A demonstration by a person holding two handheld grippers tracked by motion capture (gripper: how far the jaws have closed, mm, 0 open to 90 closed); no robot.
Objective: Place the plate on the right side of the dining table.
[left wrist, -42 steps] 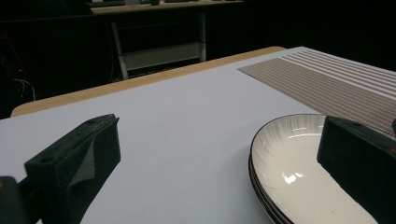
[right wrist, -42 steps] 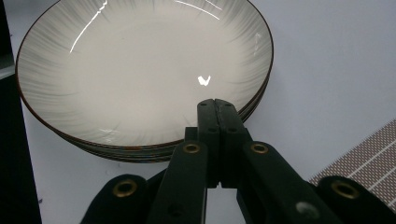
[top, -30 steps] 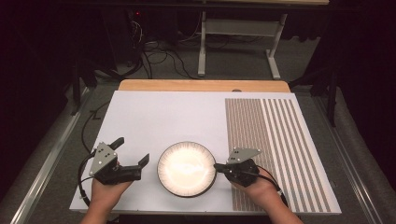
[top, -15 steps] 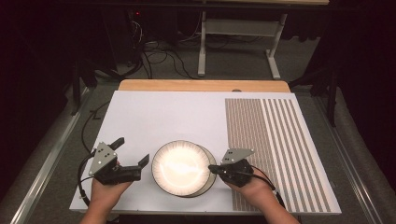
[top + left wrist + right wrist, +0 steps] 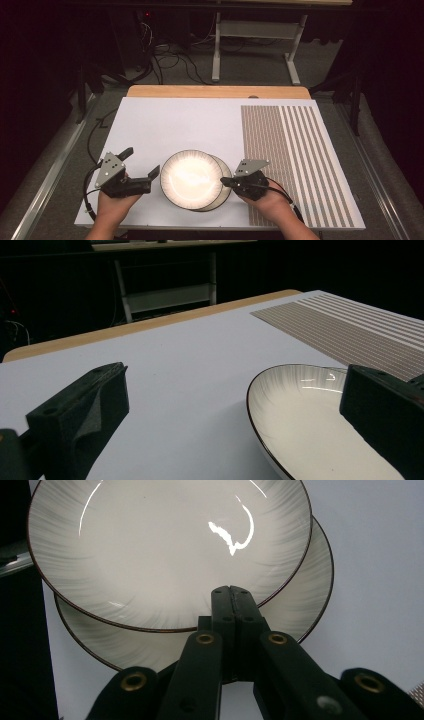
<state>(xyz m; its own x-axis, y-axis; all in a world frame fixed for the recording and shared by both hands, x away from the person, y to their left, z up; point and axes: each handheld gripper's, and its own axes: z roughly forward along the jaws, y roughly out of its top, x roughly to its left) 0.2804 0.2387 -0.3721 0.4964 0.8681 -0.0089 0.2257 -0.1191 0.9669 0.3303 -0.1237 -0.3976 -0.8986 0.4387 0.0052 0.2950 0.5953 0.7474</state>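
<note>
Plates: two round, shallow plates are lying stacked near the front edge of the white mat [image 5: 165, 130], the top plate [image 5: 191, 178] sitting shifted to the left over the bottom plate [image 5: 223, 192], which is peeking out at the right and front.
Look: both are showing a glossy cream glaze with faint radial streaks and a thin dark rim line; overhead light is glaring off the top plate [image 5: 165, 550] in the right gripper view.
Handling: judging by the glaze and form, they are likely ceramic, so stiff, fairly heavy for their size, slippery and liable to chip or crack if dropped or knocked together.
Where to hold: the rim is offering the only real purchase, with one jaw over it and one under; a pinch at one edge is likely to let the far side sag, so a firm bite seems wise.
Right gripper [image 5: 231, 594]: its jaws are pressing together at the near rim of the top plate, seemingly nipping that edge, though a firm hold is hard to confirm.
Left gripper [image 5: 142, 165]: its jaws are standing wide apart just left of the top plate [image 5: 305, 415], holding nothing.
Striped mat [image 5: 295, 160]: lying to the right of the stack.
</note>
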